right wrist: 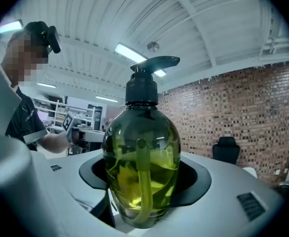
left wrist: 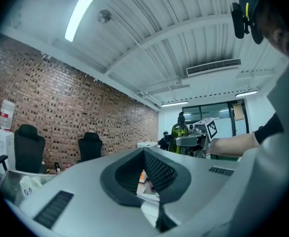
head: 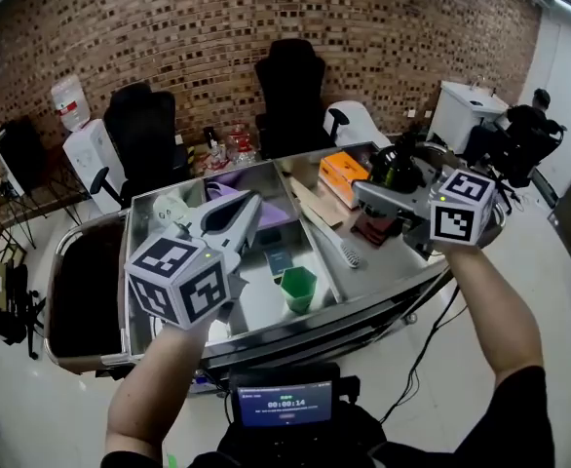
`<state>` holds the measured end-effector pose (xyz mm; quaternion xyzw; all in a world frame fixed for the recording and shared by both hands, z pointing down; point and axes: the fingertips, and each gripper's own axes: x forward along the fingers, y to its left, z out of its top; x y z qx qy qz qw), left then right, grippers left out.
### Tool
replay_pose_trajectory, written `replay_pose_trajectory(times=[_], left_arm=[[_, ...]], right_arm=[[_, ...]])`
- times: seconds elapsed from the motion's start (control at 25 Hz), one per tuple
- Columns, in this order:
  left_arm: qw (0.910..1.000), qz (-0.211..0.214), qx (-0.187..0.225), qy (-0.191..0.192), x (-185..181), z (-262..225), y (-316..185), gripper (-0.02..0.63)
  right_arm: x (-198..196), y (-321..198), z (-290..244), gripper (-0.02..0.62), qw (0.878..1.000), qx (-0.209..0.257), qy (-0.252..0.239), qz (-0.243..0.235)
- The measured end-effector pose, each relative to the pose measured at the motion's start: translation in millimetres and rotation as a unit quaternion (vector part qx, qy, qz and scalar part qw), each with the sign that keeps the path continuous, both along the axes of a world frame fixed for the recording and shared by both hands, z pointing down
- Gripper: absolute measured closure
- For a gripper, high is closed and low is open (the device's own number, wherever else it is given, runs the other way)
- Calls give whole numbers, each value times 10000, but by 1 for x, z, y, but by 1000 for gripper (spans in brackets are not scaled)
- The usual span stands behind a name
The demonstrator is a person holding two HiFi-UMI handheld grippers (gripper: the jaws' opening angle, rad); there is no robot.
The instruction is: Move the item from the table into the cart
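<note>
Steel sheeting covered the bench (head: 383, 295), which was split by low walls into open bays. The right claw (head: 381, 187) hung over its far right bays, jaws set apart and clamped on the belly of a pump bottle (right wrist: 142, 147). The bottle was clear, part filled with yellow-green liquid, upright, with a black pump head, and held clear of the bench. The left claw (head: 245, 211) was raised above the bench's left bays with its jaws together and nothing between the pads.

Below and between the two claws a green cup (head: 298, 289) stood in a middle bay. Just beside the right claw, on its left, lay an orange box (head: 344, 174), and nearer the person a white brush (head: 347, 252) rested against a divider. Left of the left claw, against the end of the bench, sat a dark bin (head: 81, 291) with a metal rim.

Beyond both claws ran a brick wall (head: 217, 18) with black office chairs (head: 290, 91) before it, and a water dispenser (head: 91, 154) well off to the left. Far to the right of the right claw a person (head: 524, 125) sat at a white desk. The floor (head: 549, 261) was pale and glossy. Overhead, a white ribbed ceiling (left wrist: 134, 28) carried a strip light (left wrist: 85, 11).
</note>
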<state>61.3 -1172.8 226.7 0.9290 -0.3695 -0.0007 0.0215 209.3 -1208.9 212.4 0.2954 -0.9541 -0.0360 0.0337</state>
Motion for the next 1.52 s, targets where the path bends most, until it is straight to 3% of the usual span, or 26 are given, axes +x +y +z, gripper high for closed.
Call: replay_pose_trajectory(times=[0.4, 0.8, 1.24, 1.52], left_arm=[[9981, -594, -107, -101, 54, 23, -30, 621], [9948, -915, -364, -244, 84, 61, -64, 621], [9947, -938, -343, -246, 94, 71, -85, 621], [9945, -947, -360, -269, 95, 74, -100, 621]], right_arm=[[58, -32, 76, 324, 9905, -471, 208, -1279], [83, -36, 152, 322, 9594, -858, 405, -2657], [78, -17, 197, 322, 9328, -941, 741, -3400], [84, -17, 216, 324, 9279, -1058, 729, -3499]])
